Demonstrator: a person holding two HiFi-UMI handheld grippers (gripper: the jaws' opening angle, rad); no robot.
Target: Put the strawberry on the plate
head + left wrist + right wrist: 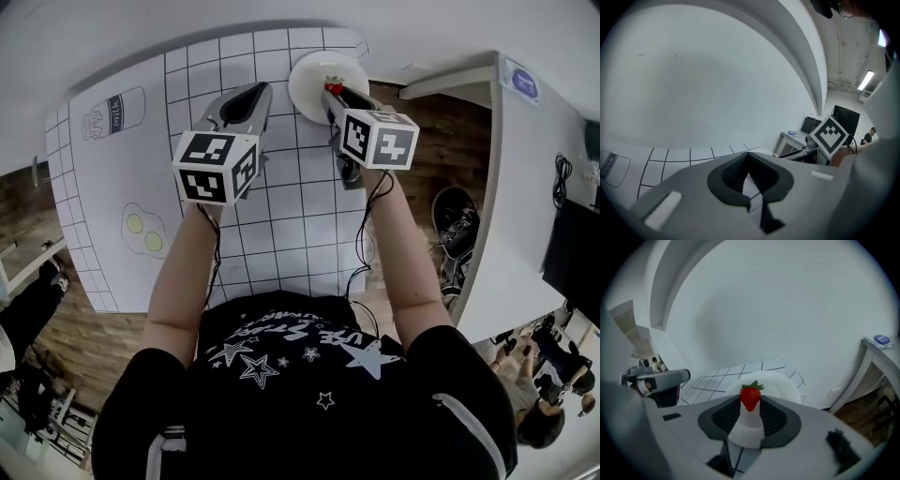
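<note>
The right gripper was clenched on the strawberry. The fruit sat pinched between the very ends of the jaws, a pad pressing on each flank. Its long axis stood upright, with the green leaves at 12 o'clock and the pointed end at 6 o'clock. In the head view it lay over the plate, a little toward 3 o'clock of the plate's middle. In the right gripper view white plate showed behind and below the fruit. Whether the point already touched the plate could not be told.

By my reading, the coming move turned on that vertical relation. The fruit was already above its target, so what remained was a short way down toward 6 o'clock and a release. No sideways travel seemed needed. Standing on its point, it would likely tip onto its side once let go.

The left gripper hung near, at about 9 o'clock of the plate, over the gridded worktop. Its jaws were closed tip to tip with nothing between them. It stood apart from the plate and did not block the way down. The plate held nothing else. A printed milk bottle and printed fried eggs lay well apart, toward 8 o'clock.
</note>
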